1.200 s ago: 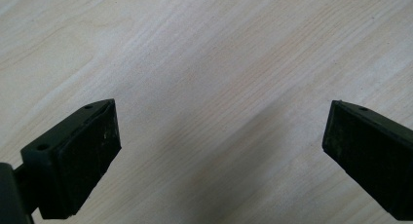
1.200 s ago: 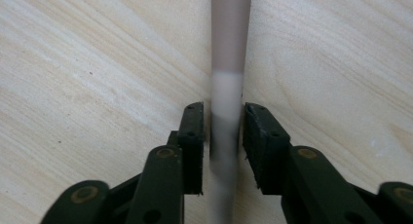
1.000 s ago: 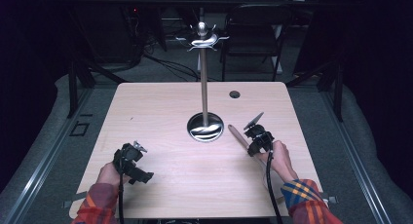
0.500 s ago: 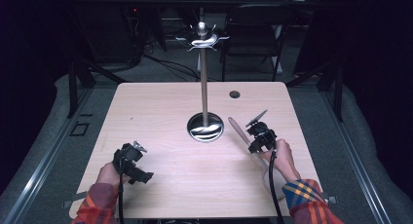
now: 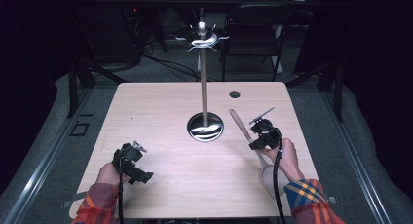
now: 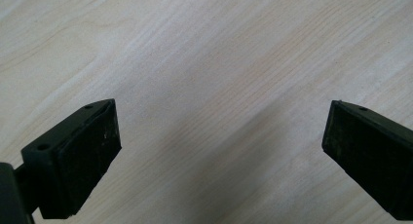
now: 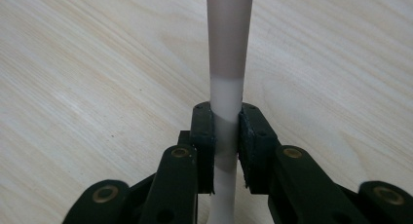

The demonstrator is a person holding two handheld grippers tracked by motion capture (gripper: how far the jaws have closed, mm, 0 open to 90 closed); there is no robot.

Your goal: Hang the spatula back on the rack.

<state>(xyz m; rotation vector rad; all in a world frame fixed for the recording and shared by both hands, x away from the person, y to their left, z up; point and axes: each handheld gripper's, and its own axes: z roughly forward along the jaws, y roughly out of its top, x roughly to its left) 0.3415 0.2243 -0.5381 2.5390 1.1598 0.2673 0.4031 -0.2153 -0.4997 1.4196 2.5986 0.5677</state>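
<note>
Pale-handled spatula (image 5: 247,134) sits clamped between your right gripper (image 7: 225,136) pads at mid-handle, blade end near the front right table (image 5: 160,107) edge, handle angled toward the chrome stand (image 5: 205,87). Your left gripper (image 6: 219,151) hovers over bare wood, jaws wide apart, holding nothing

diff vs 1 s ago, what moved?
The right gripper, shut on the spatula, has lifted slightly, tilting its handle end up off the table toward the stand. The left gripper stayed put, jaws open; stand unchanged.
</note>
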